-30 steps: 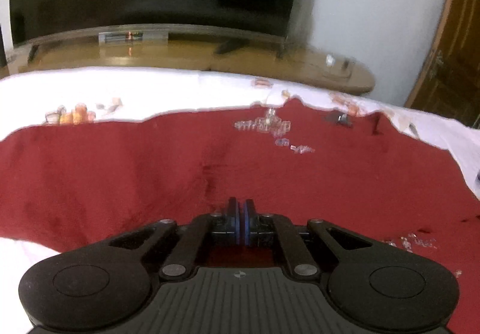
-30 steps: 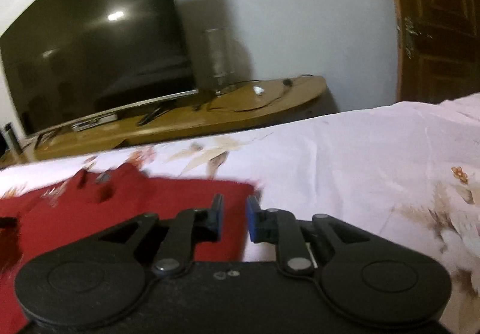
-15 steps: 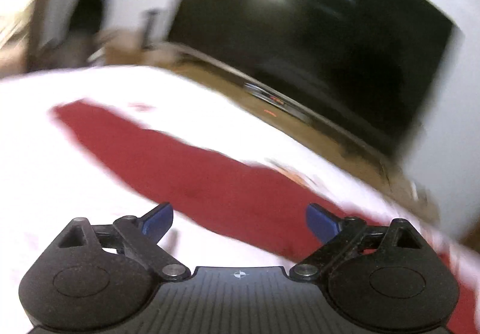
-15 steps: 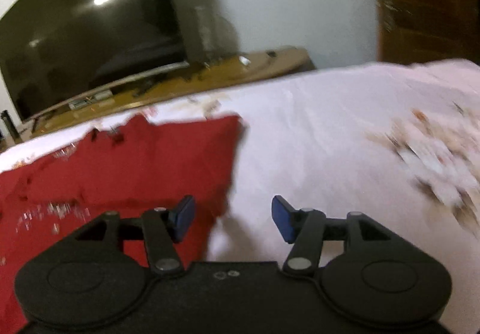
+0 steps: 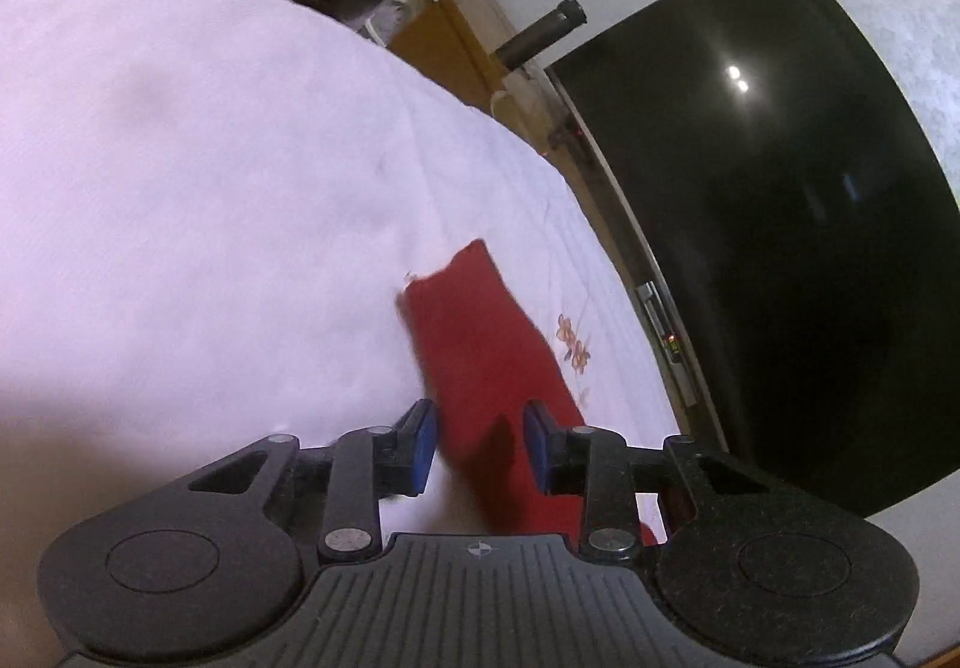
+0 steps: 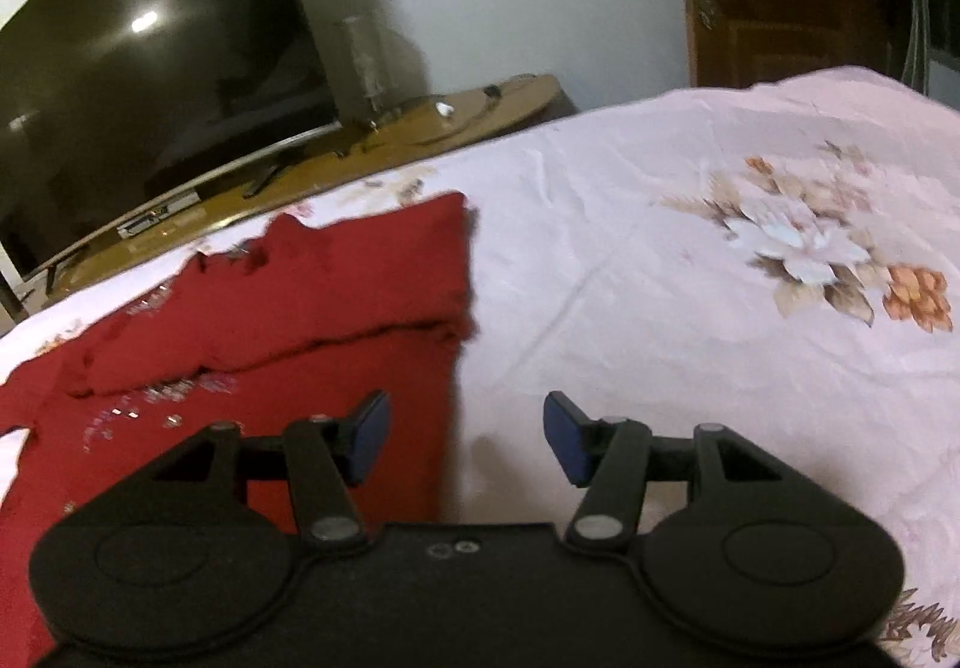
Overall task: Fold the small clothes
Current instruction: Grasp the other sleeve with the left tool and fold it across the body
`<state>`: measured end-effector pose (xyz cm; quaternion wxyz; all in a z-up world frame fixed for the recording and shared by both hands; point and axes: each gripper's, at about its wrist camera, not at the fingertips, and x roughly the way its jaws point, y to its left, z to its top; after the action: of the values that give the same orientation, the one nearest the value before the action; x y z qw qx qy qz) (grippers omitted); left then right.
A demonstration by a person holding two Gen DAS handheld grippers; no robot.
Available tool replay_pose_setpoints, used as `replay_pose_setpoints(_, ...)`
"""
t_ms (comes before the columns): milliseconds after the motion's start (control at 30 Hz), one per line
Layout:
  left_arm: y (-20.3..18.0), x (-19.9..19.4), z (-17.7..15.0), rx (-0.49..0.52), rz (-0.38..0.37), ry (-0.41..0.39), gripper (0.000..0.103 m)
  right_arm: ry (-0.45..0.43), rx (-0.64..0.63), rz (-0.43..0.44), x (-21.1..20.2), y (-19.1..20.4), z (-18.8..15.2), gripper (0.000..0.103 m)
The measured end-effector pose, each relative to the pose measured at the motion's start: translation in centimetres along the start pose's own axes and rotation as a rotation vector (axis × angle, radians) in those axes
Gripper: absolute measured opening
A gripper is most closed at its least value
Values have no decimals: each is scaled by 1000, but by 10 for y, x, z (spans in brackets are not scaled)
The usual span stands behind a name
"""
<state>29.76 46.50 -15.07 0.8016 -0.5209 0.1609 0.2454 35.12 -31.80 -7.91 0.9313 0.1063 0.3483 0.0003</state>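
One dark television (image 6: 150,68) (switched off) beyond the red garment (image 6: 270,308).

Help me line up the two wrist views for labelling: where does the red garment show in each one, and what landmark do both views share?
Left wrist: the red garment runs from the centre down between the blue pads of the left gripper, on the white bedsheet.
Right wrist: it fills the left half, folded over itself, its right edge just ahead of the right gripper.
Shared landmark: the dark television, right in the left view, upper left in the right view.

Garment (image 6: 270,308) on bedsheet (image 6: 660,308), television (image 6: 150,56) behind
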Motion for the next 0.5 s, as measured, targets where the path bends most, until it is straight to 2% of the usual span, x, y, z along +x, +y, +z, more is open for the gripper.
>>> replay_pose_setpoints(33,-1,3,1,7,-4,-2,33,-5,-2,2,-11,4,1,56)
replay_pose_setpoints(133,-4,11,5,63,9,-11,29,-14,-8,5,-6,8,3,56)
replay_pose_setpoints(167,-9,10,7,83,33,-9,12,-14,-10,3,-2,10,3,56)
replay_pose_setpoints(200,-13,9,9,115,82,-4,4,-13,-10,2,-1,12,4,56)
replay_pose_setpoints(267,-20,3,9,138,101,-22,4,-15,-4,0,1,9,3,56)
replay_pose_setpoints(300,-32,-1,6,193,101,-45,3,-16,2,-1,9,7,3,56)
replay_pose_setpoints(400,-84,-11,-19,343,-7,-62,3,-27,18,-2,-11,0,-8,56)
replay_pose_setpoints(500,-161,-17,-76,526,-169,-21,3,-27,37,-4,-23,-7,-11,56)
